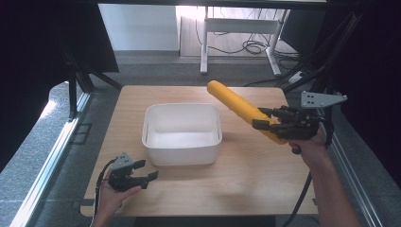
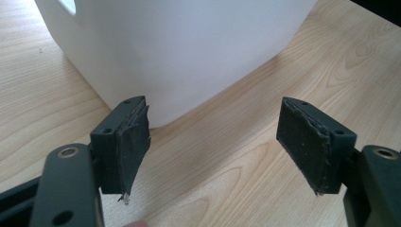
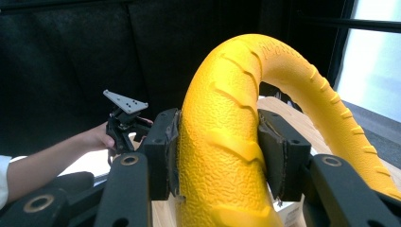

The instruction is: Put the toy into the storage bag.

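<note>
A: Starting at the left, we see the left gripper (image 1: 147,171) low on the wooden table (image 1: 255,175), at about seven o'clock from the white tub (image 1: 182,134). How do its jaws stand?

B: Spread wide, with nothing between them. In the left gripper view we look along the left gripper (image 2: 213,142) at bare wood, and the tub's white wall (image 2: 189,52) rises just beyond the pads at twelve o'clock. We cannot tell whether the near pad touches that wall; it looks just short of it.

A: And the hand (image 1: 111,198) that carries it?

B: It comes in from the bottom edge, and the gripper sits close over the tabletop.

A: Moving right, we have the tub in the middle of the table, open side up. Then?

B: Then the yellow foam piece (image 1: 236,108), a long textured thing with ridges. It is off the table, slanting from its free end near eleven o'clock down to the right gripper (image 1: 265,119) at about four o'clock. That free end reaches toward the tub's far right corner.

A: So the right tongs are pinching it?

B: Yes. In the right gripper view both pads press the sides of the yellow foam piece (image 3: 222,142), which arches up between them and curves off to the right. Beyond it, at nine o'clock, we glimpse the other hand with its gripper.
</note>
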Tool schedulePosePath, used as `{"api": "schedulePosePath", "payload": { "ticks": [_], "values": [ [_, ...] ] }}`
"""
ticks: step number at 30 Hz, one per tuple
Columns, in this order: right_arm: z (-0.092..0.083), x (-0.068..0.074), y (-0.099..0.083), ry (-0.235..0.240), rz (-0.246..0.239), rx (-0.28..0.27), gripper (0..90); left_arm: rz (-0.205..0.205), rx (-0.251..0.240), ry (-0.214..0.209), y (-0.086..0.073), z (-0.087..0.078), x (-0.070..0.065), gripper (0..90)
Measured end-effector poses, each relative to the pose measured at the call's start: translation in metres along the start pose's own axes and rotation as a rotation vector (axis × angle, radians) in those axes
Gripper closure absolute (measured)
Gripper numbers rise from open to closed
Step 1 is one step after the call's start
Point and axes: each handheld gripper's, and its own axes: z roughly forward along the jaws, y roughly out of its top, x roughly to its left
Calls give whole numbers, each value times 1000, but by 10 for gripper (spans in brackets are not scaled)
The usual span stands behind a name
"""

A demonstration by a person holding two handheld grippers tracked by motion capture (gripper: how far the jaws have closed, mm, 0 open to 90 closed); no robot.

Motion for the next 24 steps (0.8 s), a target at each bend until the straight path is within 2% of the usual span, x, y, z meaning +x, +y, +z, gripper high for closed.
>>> {"api": "schedulePosePath", "payload": {
  "ticks": [7,14,24],
  "values": [
    [3,5,13,12,-19,0,526,0,0,2,0,-1,0,264],
    [13,15,33,39,-58,-8,526,-1,-4,1,1,-2,0,264],
    [49,28,55,117,-96,0,526,0,-3,0,0,-2,0,264]
  ]
}}
